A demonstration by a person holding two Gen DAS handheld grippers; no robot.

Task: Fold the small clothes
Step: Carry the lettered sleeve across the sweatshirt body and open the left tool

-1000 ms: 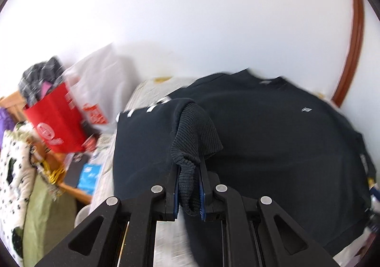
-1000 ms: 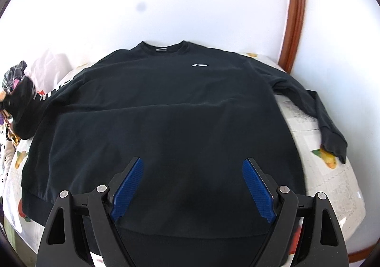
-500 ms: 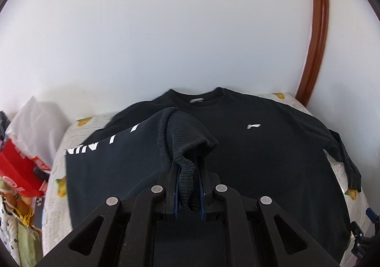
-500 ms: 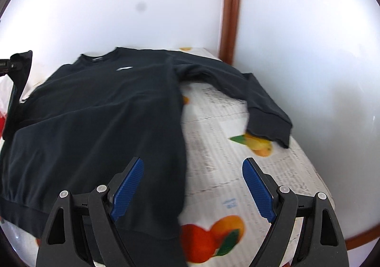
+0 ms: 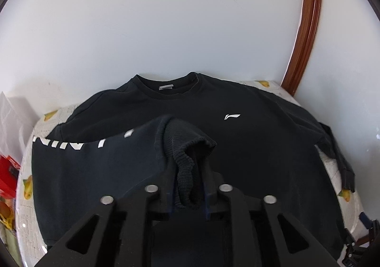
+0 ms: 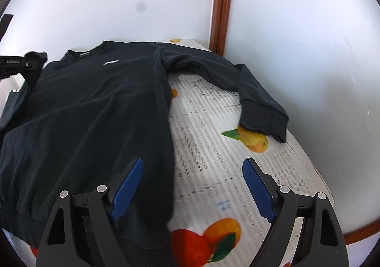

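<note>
Left wrist view: a black sweatshirt (image 5: 249,148) lies front-up on a bench covered with a fruit-print cloth (image 5: 47,114), collar at twelve o'clock against the white wall. The left sleeve, with white lettering (image 5: 78,143), is folded across the chest toward the middle, its long axis running from nine o'clock toward the centre. Its ribbed cuff (image 5: 187,167) hangs between the fingers of the left claw (image 5: 187,198) at six o'clock. The jaws have just been opening, and a gap shows on either side of the knit, so the pads seem no longer to press it, though the cuff is still draped there; I judge this to be the release of the first sleeve fold.

Right wrist view: the right claw (image 6: 192,188) is spread wide and empty, hovering over the sweatshirt's right side seam near the hem. The right sleeve (image 6: 237,86) lies unfolded on the cloth, its long axis running from the shoulder at twelve o'clock out to two o'clock, ending in the right cuff (image 6: 266,124). That cuff lies well apart from the claw, at about one o'clock. The right hand is clearly the nearer one, so the matching fold likely falls to it.
</note>
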